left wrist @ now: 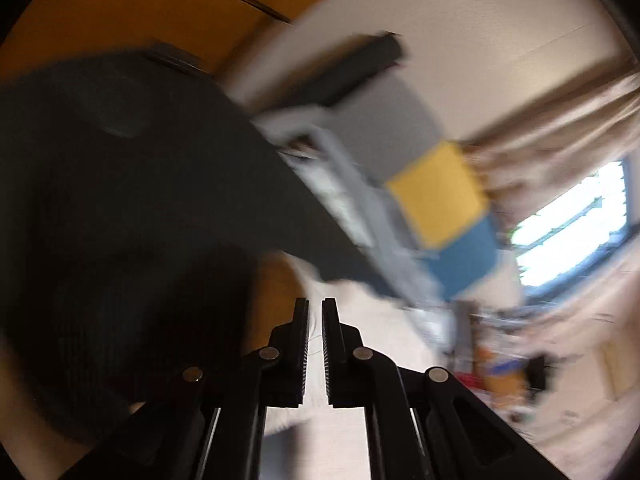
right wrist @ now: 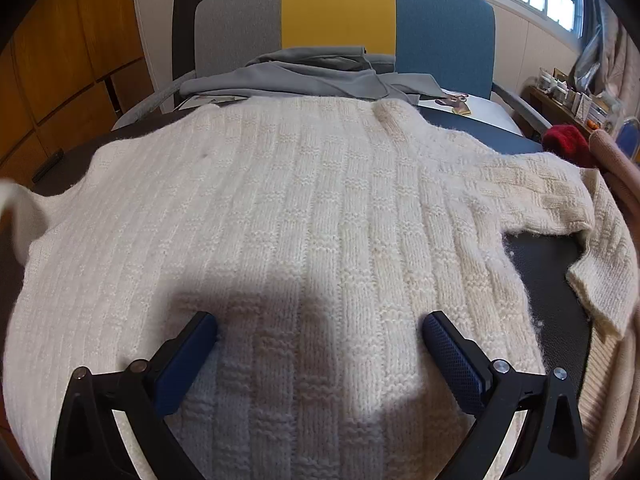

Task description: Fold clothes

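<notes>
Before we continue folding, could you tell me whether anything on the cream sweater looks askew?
Yes: the cream sweater lies flat, but its sleeve on the right is bent back on itself in a crooked fold.

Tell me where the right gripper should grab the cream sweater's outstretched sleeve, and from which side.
Grip the cream knit sweater's sleeve near its cuff end, probably from the right, coming down over the edge. There the sleeve bends back on itself over the dark surface, leaving a free edge to pinch. The right gripper is open above the sweater body.
</notes>
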`<state>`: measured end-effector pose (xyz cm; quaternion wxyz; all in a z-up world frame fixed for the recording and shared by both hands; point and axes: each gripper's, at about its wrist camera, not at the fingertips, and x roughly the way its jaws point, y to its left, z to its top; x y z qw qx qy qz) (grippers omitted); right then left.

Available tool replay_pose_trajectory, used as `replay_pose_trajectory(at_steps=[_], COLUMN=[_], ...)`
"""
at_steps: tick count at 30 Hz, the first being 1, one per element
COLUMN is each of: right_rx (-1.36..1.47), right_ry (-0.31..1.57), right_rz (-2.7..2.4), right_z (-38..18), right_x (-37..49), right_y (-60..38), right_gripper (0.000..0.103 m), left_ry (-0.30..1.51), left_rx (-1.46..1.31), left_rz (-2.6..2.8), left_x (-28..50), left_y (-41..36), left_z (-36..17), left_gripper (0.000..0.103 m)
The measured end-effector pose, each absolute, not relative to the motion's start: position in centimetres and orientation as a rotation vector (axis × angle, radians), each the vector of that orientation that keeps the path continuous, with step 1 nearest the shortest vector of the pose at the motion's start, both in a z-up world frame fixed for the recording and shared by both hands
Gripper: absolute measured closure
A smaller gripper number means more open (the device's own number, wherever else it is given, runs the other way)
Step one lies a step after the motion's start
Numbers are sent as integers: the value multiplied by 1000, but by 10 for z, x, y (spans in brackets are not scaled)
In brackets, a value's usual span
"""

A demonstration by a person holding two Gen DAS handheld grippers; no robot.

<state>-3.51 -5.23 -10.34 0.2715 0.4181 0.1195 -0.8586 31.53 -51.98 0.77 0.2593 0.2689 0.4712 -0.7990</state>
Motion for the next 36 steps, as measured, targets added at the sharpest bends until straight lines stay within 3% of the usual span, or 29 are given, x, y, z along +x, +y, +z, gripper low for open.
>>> replay_pose_trajectory(at_steps=[1,3,7,16,22,24,28,32,36], right_rx=[1126,1126,1126,1157,1012,973,958,1088,1122], right_ry=[322,325,328,340,288,343,476,503,410], right_rz=[-2312,-2313,-2313,-2287,-2173,-2123,-2070,-2092,-2214], right_z=[-103,-103,-102,-97,-48,-44,-55,-85,-92], right_x=[-35,-35,-35,-37,-74,-91,-134,-180,-191], right_y=[-52,-52,-51,-52,-83,-111,-163,-174,-148], right_gripper=[0,0,0,0,8,14,14,15,11], left_ry=[1211,1055,1050,722,486,454,439,379,175], left_rx=[779,822,765,1073,1150,1187,1239,1191,1199], left_rz=[-2054,-1787,-1927,-2478,-2523,-2481,-2423,-2457,-2474], left_x=[325,347,336,132,30,27,10,-7,-37], left_y=[-530,-545,-526,-395,-382,-380,-398,-403,-386], left_z=[4,1,14,-5,-31,-41,-71,-90,-90], left_gripper=[89,88,86,84,84,84,84,83,83])
